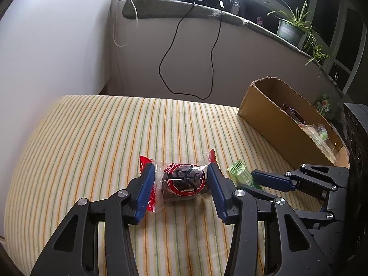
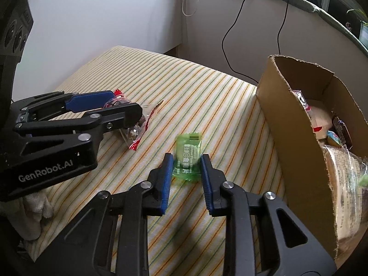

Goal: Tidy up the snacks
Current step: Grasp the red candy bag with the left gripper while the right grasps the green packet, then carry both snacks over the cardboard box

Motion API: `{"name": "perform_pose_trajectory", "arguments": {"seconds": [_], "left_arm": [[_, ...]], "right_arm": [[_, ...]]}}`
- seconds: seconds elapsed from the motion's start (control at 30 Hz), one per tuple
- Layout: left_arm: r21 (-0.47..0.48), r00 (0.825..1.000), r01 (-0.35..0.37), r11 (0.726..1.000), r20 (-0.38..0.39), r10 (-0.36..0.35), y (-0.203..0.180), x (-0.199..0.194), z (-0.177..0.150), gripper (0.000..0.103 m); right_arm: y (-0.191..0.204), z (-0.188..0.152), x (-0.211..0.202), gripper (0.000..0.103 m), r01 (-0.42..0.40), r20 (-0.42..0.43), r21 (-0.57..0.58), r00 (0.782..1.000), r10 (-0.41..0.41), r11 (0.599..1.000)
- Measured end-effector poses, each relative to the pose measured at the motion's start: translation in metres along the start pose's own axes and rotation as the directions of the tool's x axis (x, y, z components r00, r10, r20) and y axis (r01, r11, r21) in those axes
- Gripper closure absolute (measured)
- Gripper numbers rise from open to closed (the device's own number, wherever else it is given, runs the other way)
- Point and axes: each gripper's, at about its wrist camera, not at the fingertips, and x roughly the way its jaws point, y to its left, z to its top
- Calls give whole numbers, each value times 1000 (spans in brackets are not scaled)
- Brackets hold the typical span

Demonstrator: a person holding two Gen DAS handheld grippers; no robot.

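Tongs on the left [image 1: 181, 165] stand at a narrow-to-middling gap, closed in on the red snack [image 1: 184, 180]. The 2 blue pads [image 1: 147, 184] press the clear wrapper from the left and right, and its crimped red ends stick out past the tips on the far side. The right tongs [image 2: 186, 156] are narrower, with their pads touching both long edges of the green candy [image 2: 186, 161], which lies flat on the striped cloth [image 2: 207, 96].

"GenRobot.AI" is printed in white on the black body of the left tongs, seen from the right wrist. The red snack shows black brush characters inside a red ring. The green candy has white Chinese characters, and above them is small Latin print too fine to read with certainty.

Both snacks lie near the middle of the cloth, with the green candy just to the right of the red snack. The cardboard box [image 2: 294, 138] stands to the right and farther back, holding several wrapped snacks.
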Motion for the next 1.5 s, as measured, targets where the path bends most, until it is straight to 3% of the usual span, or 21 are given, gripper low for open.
{"name": "perform_pose_trajectory", "arguments": {"seconds": [0.07, 0.1, 0.17, 0.5, 0.87, 1.27, 1.5], "left_arm": [[-7, 1000, 6, 1000, -6, -6, -1, 1, 2, 52], [-10, 1000, 6, 1000, -9, -6, -1, 2, 2, 42], [-18, 1000, 1, 1000, -11, -1, -3, 3, 4, 33], [44, 996, -79, 996, -47, 81, -20, 21, 4, 29], [2, 997, -71, 998, -32, 71, -6, 14, 0, 44], [-26, 998, -65, 998, 22, 65, -3, -14, 4, 45], [7, 996, -48, 999, 70, 47, -21, -30, 17, 45]], "right_arm": [[0, 0, 0, 78, 2, 1, -2, 1000, -2, 1000], [0, 0, 0, 78, 2, 2, -2, 1000, -2, 1000], [-1, -1, 0, 78, -2, 1, 4, 1000, 2, 1000], [-7, -6, -4, 78, 4, 2, 20, 1000, -4, 1000], [-6, -6, -5, 78, 3, 5, 22, 1000, -3, 1000], [-8, -7, -27, 78, -19, 59, 31, 998, 17, 999], [-13, 1, -52, 78, -26, 113, 31, 993, 23, 999]]}}
